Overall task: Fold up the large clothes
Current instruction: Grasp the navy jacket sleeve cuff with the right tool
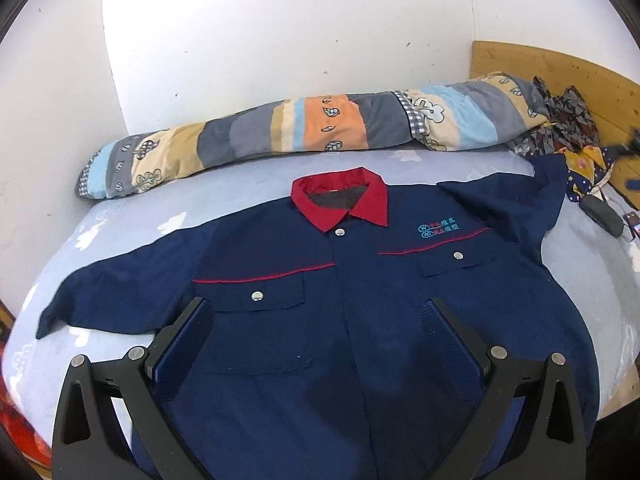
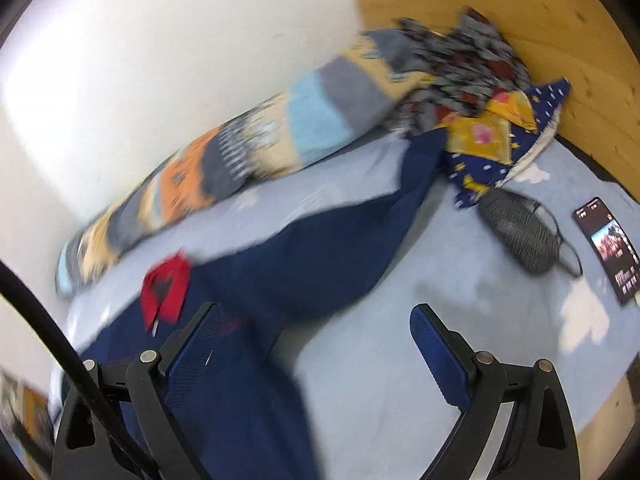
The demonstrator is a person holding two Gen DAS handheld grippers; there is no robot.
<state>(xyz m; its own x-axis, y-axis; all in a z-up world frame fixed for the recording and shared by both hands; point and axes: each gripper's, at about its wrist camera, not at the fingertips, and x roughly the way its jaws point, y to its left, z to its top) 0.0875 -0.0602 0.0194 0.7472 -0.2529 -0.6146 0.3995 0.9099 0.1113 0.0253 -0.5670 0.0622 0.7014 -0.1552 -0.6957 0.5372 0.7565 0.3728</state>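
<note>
A navy work jacket [image 1: 320, 280] with a red collar [image 1: 340, 196] lies face up and spread flat on a light blue bed [image 1: 120, 216], both sleeves out to the sides. My left gripper [image 1: 316, 312] is open and empty, hovering over the jacket's chest. In the blurred right wrist view the jacket [image 2: 304, 264] shows with its right sleeve [image 2: 416, 176] stretched toward the headboard. My right gripper [image 2: 316, 320] is open and empty, above the jacket's right edge and the bare sheet [image 2: 440, 280].
A striped rolled quilt [image 1: 304, 132] lies along the white wall. Patterned clothes [image 1: 560, 120] and a wooden headboard [image 1: 540, 68] are at the right. A grey pouch [image 2: 520, 236] and a lit phone [image 2: 608, 248] lie on the sheet at right.
</note>
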